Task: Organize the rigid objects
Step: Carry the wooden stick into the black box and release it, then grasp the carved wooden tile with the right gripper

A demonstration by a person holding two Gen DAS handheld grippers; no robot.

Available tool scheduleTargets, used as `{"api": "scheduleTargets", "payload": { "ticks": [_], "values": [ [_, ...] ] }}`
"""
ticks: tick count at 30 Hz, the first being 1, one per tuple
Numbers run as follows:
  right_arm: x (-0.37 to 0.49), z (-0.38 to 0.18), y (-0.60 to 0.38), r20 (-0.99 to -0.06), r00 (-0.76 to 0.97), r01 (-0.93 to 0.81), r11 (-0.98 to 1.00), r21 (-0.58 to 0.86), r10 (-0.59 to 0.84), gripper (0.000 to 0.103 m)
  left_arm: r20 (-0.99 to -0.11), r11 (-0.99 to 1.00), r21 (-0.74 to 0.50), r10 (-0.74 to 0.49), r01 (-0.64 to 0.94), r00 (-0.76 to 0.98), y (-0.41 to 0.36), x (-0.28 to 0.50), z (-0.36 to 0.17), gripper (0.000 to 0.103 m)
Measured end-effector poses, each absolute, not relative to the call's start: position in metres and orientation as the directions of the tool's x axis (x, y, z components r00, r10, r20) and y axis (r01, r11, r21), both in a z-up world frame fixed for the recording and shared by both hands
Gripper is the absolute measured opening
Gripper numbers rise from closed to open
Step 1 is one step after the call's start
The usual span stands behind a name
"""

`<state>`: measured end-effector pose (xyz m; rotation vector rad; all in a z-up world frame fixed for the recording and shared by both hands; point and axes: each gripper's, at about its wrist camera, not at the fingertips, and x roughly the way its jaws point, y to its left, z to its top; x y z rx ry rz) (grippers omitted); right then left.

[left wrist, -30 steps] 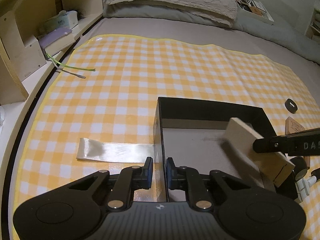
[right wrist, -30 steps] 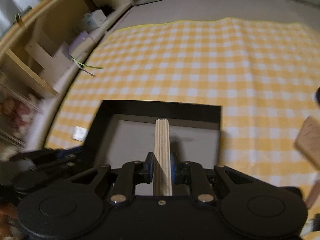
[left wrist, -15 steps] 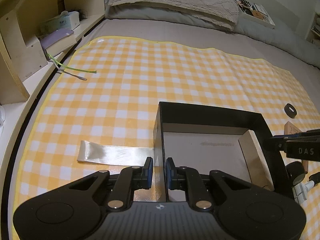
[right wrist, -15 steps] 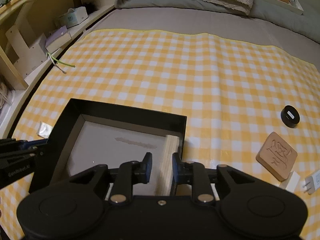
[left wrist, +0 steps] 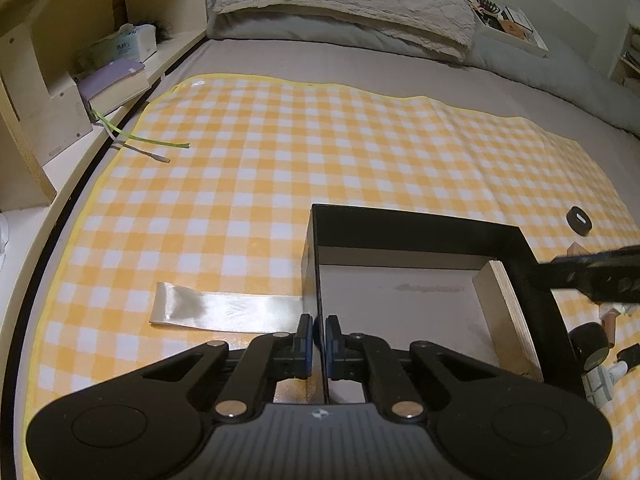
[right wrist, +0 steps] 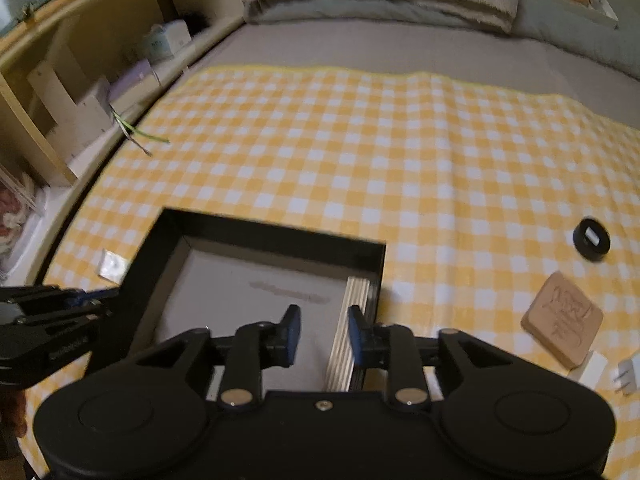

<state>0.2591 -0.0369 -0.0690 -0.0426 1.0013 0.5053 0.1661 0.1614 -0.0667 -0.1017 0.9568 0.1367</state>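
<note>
Done: plywood block (right wrist: 347,330) stands on edge inside the box (right wrist: 276,236), against its right wall
Left: carved coaster (right wrist: 562,324), black disc (right wrist: 591,238) and white plug (right wrist: 625,376) lie on the cloth (right wrist: 360,152) right of the box; judged an early stage
Left gripper (left wrist: 316,338): fingers pressed together on the box's left wall, steadying it
Right gripper (right wrist: 324,332): fingers spread, over the box's right side, block's edge between them, nothing held
Ribbon (left wrist: 224,311): flat on the cloth, left of the box

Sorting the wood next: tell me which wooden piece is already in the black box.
The plain plywood board, on edge against the box's right wall; the carved block lies outside on the cloth.
</note>
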Motion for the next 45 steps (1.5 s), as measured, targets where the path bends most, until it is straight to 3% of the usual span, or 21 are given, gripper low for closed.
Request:
{"api": "scheduleTargets", "payload": {
  "ticks": [5,8,13,20,33,38,45],
  "values": [
    [0.261,-0.05,-0.063,-0.752,0.468,-0.424,0.864,0.271,0.465,0.062,-0.816,0.987,-0.027,0.071,-0.161,0.574,0.161,0.165,-0.067,0.006],
    [0.266,-0.042,-0.082,-0.73,0.497,-0.415,0.868,0.274,0.468,0.072,-0.817,0.986,-0.031,0.07,-0.165,0.573,0.161,0.165,-0.067,0.006],
    [0.279,-0.041,-0.123,-0.739,0.549,-0.308,0.916,0.257,0.391,0.074,-0.82,0.984,-0.03,0.077,-0.177,0.568,0.164,0.165,-0.066,0.006],
    [0.294,-0.068,-0.171,-0.823,0.509,-0.167,0.967,0.193,0.252,0.077,-0.822,0.982,-0.022,0.088,-0.186,0.562,0.165,0.167,-0.065,0.005],
    [0.332,-0.115,-0.227,-0.876,0.411,0.052,0.952,0.301,0.254,0.078,-0.814,0.986,0.033,0.122,-0.165,0.568,0.159,0.168,-0.065,0.005],
    [0.352,-0.132,-0.219,-0.912,0.381,0.091,0.975,0.201,0.152,0.083,-0.816,0.987,0.028,0.115,-0.16,0.566,0.161,0.168,-0.067,0.005],
    [0.369,-0.144,-0.204,-0.923,0.359,0.105,0.978,0.183,0.134,0.086,-0.818,0.987,0.02,0.108,-0.159,0.566,0.164,0.169,-0.07,0.006]
  ]
}}
